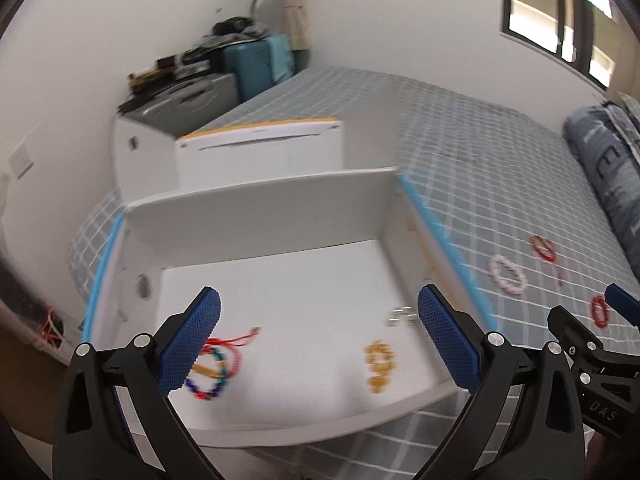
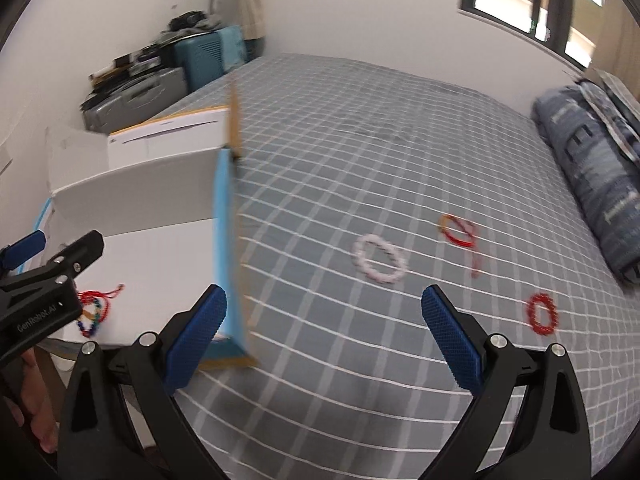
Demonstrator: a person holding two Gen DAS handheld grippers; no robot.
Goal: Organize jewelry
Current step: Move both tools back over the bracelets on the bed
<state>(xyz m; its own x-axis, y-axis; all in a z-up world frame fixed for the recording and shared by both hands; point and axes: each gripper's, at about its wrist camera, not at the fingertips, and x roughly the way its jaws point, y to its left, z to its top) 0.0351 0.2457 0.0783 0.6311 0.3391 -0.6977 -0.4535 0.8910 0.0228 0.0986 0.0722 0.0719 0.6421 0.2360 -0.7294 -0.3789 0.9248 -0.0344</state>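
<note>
A white open box [image 1: 256,208] with blue edges lies on the grey checked bed. On its floor are a multicoloured bead bracelet [image 1: 212,372] with a red cord, a gold bracelet [image 1: 380,364] and a small silver piece [image 1: 400,316]. My left gripper [image 1: 320,300] hovers open over the box floor, nothing between its blue pads. On the sheet to the right of the box lie a white bead bracelet [image 2: 380,260], a red cord bracelet [image 2: 460,234] and a red bead bracelet [image 2: 542,314]. My right gripper [image 2: 324,296] hangs open above the sheet, empty, just right of the box wall [image 2: 228,260].
A second white box [image 1: 260,148] stands behind the first. Folded blue bedding [image 2: 592,176] lies along the bed's right side. Suitcases and clutter [image 1: 208,72] are piled in the far corner by the wall. A hand [image 2: 36,420] shows at the lower left of the right wrist view.
</note>
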